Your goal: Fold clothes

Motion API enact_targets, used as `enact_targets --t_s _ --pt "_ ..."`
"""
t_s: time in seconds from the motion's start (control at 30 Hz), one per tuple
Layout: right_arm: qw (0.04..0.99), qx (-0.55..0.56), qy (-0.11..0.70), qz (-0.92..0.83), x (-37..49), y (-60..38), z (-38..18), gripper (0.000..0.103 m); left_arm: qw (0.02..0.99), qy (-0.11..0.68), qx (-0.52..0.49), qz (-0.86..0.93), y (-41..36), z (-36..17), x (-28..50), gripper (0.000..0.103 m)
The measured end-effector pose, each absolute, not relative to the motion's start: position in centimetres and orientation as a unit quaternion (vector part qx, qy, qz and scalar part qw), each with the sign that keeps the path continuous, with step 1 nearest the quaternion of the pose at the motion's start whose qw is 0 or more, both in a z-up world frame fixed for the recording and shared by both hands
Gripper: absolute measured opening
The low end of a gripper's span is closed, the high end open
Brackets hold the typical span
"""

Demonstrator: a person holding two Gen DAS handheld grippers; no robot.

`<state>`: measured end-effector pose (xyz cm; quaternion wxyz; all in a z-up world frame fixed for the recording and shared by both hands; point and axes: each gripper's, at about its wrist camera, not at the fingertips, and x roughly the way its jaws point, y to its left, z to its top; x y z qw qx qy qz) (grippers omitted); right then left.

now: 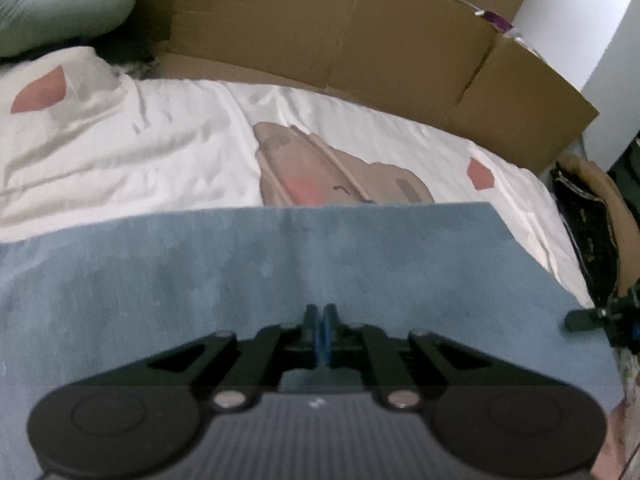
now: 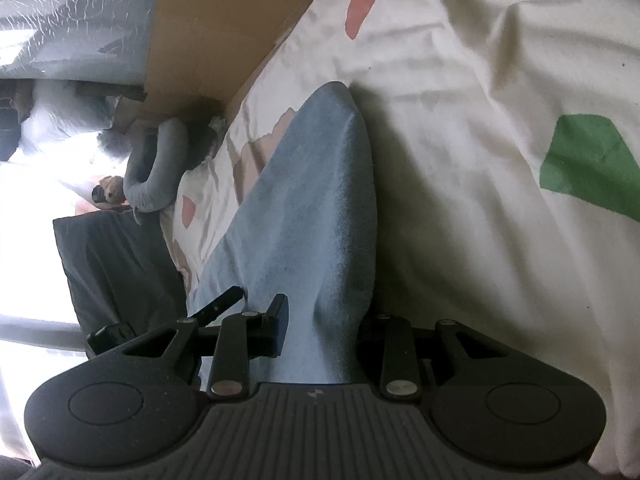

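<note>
Left wrist: cardboard [image 1: 360,36] behind bedsheet [image 1: 160,148]

**Bed against a cardboard wall**

A white bedsheet [image 1: 168,148] printed with pink, tan and green shapes covers the bed. Flattened cardboard [image 1: 360,40] stands along its far edge. A grey-green pillow [image 1: 60,4] lies at the corner; a white wall [image 1: 580,20] rises behind.

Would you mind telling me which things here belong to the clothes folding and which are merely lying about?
Part of the job:
- blue garment, spread on the bed
- left hand-held gripper, shut, over the garment
- right hand-held gripper, closed on a bunched fold of it

Lying about:
- white patterned bedsheet
- cardboard sheets
- grey neck pillow
- dark bag
</note>
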<state>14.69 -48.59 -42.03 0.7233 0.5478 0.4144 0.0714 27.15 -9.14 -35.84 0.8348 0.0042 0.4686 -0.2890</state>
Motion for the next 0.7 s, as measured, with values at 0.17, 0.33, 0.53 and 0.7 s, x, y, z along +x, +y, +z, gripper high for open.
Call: enact_targets --t_s 0.17,0.33,0.53,0.7 --pt "0.729 0.54 0.416 0.066 14.9 -48.4 -41.7 0.032 0.846 0.457 0.001 -0.275 -9.5 -35.9 28.4 0.004" --pt "0.733 0.535 0.416 0.062 15.3 -48.4 -41.7 0.032 0.851 0.453 -0.006 -0.266 -9.9 -36.6 30.0 0.003" --pt "0.739 0.517 0.429 0.044 15.7 -48.2 -42.0 0.026 0.856 0.448 -0.01 -0.256 -10.3 -36.7 30.3 0.003" --pt "0.749 0.498 0.435 0.042 15.9 -48.0 -40.9 0.011 0.863 0.434 -0.009 -0.258 -9.8 -35.3 29.3 0.024"
